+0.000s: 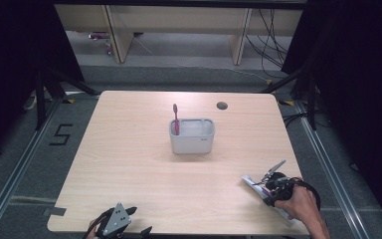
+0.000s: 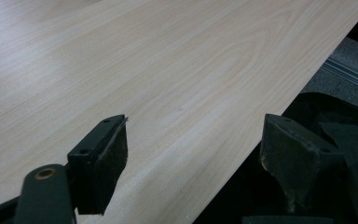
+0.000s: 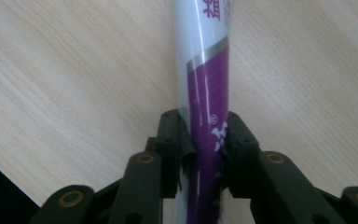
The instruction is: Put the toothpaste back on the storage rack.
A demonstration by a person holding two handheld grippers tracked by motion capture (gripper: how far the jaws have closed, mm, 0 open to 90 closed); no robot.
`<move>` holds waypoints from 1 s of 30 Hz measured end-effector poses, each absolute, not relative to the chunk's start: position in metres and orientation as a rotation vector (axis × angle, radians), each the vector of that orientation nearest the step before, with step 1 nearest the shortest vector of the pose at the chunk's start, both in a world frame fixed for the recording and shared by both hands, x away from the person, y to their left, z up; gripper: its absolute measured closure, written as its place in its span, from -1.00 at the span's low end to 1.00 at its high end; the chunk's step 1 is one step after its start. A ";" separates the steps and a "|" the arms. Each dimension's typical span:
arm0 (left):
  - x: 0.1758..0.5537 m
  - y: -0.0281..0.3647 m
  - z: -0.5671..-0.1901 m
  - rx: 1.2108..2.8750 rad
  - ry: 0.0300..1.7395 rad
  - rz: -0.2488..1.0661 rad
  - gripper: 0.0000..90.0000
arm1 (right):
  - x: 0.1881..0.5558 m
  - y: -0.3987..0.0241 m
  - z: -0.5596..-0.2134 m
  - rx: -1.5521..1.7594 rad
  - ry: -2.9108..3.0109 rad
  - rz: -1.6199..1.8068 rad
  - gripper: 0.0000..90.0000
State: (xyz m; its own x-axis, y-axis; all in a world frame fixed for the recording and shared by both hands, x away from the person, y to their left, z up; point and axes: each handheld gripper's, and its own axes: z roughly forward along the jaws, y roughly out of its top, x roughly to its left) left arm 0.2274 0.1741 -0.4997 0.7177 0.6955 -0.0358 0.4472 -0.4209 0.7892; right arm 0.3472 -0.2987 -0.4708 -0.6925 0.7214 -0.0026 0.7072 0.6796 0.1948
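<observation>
Centrally, grey holder [image 1: 192,135] contains upright pink toothbrush [image 1: 176,118], left compartment.

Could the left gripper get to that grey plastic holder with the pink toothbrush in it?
Probably yes: the left gripper sits open at the near table edge, and bare wooden table lies between it and the grey plastic holder.

Black two-jaw tool [image 3: 204,140] with brass-ringed pivot screws; other tool [image 1: 117,221] bears a grey three-cornered plate.

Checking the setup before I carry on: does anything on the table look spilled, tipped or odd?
Nothing stands out. The toothbrush stands upright in the grey holder, and the right tool grips the purple-and-white tube squarely.
</observation>
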 end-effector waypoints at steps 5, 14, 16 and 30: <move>0.227 0.173 -0.500 2.068 0.875 0.364 -0.49 | 0.346 -0.297 -0.472 1.208 2.813 0.275 0.65; 0.228 0.176 -0.499 2.111 0.857 0.376 -0.49 | 0.346 -0.298 -0.468 1.208 2.806 0.319 0.67; 0.228 0.174 -0.499 2.091 0.867 0.358 -0.49 | 0.346 -0.299 -0.462 1.204 2.803 0.376 0.67; 0.229 0.176 -0.499 2.100 0.853 0.382 -0.49 | 0.351 -0.294 -0.438 1.214 2.730 0.523 0.67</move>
State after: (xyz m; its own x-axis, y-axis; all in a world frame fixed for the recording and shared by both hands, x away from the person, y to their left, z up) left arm 0.2287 0.1762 -0.4991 0.7249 0.6885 -0.0241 0.4402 -0.4360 0.7850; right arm 0.3506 -0.2942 -0.4378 -0.6747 0.7370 0.0407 0.6999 0.6213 0.3524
